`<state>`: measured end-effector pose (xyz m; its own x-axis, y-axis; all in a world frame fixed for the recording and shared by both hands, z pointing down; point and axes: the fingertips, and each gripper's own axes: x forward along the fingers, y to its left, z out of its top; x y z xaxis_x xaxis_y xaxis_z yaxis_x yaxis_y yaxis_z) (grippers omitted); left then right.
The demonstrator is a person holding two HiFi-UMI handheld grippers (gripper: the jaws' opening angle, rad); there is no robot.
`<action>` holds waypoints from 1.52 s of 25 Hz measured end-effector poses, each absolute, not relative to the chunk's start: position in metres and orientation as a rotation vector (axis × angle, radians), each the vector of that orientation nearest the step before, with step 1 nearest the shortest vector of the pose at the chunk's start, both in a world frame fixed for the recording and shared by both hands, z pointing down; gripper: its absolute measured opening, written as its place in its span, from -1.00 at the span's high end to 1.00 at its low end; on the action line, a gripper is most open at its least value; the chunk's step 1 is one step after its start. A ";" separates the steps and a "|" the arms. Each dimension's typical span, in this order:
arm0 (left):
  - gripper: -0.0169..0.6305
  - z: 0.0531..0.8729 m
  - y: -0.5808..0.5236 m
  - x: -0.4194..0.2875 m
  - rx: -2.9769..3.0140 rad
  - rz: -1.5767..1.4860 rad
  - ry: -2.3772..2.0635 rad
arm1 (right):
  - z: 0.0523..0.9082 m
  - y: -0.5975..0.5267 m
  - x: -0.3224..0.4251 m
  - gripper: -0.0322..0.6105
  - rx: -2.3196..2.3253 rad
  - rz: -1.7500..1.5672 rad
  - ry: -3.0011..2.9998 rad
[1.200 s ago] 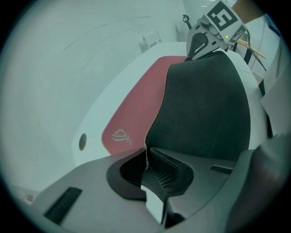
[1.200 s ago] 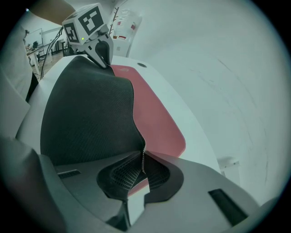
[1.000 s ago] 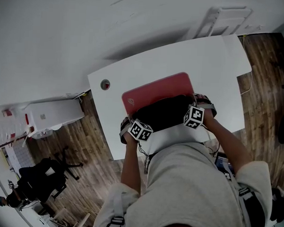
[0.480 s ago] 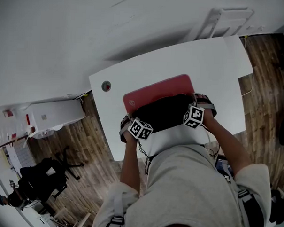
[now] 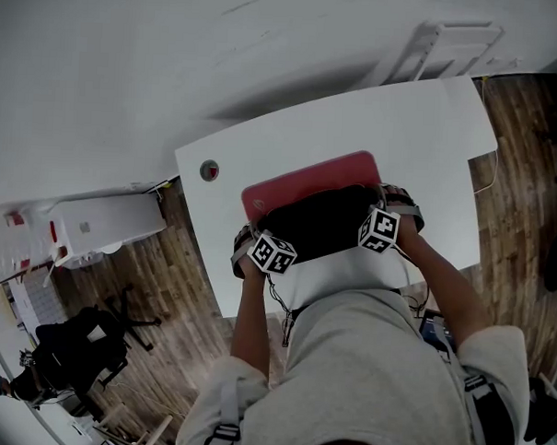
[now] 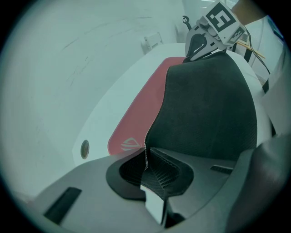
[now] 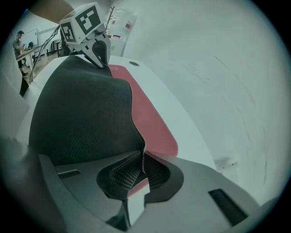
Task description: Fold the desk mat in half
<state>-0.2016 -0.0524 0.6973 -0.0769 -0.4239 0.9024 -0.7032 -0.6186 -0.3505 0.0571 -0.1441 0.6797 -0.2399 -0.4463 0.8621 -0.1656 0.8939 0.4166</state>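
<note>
Almost nothing has been moved since the earlier frames. The two grippers and the mat are seen in the same spots, and only the view has slid a tiny bit. The soft red desk mat with a black underside (image 5: 308, 180) is laid on the flat white table (image 5: 430, 122). Its near edge is lifted at both corners. One corner is pinched tight in the left gripper (image 6: 146, 157), and the other is pinched tight in the right gripper (image 7: 143, 159). The lifted part is bent over, so the black side is shown on top and a strip of red is left bare at the far side.

The fold looks about half done. The held edge has not yet been brought to the far edge. It is judged that the edge must be carried farther, laid on the far edge, lined up and let go. A small round grey cap (image 5: 209, 171) is seen in the table, near the mat but not touching it.
</note>
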 end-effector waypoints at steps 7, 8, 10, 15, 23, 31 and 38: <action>0.86 0.698 -0.057 -0.202 1.956 1.742 -1.216 | 0.680 -0.150 0.057 0.74 0.466 -0.277 -1.815; 0.86 0.698 -0.057 -0.203 1.954 1.740 -1.211 | 0.680 -0.151 0.056 0.74 0.469 -0.274 -1.815; 0.86 0.697 -0.057 -0.203 1.947 1.733 -1.199 | 0.679 -0.152 0.056 0.74 0.474 -0.267 -1.817; 0.86 0.699 -0.060 -0.204 1.936 1.716 -1.148 | 0.677 -0.159 0.054 0.74 0.504 -0.265 -1.816; 0.86 0.701 -0.064 -0.204 1.913 1.683 -1.137 | 0.680 -0.166 0.055 0.74 0.495 -0.272 -1.811; 0.85 0.700 -0.075 -0.216 1.890 1.686 -1.196 | 0.679 -0.182 0.052 0.74 0.465 -0.242 -1.791; 0.85 0.698 -0.082 -0.218 1.899 1.683 -1.223 | 0.677 -0.190 0.053 0.74 0.483 -0.244 -1.790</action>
<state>-0.2181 -0.0822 0.6984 -0.0624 -0.3798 0.9230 -0.7606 -0.5806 -0.2903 0.0532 -0.1899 0.6770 -0.2081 -0.4452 0.8709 -0.1955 0.8914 0.4089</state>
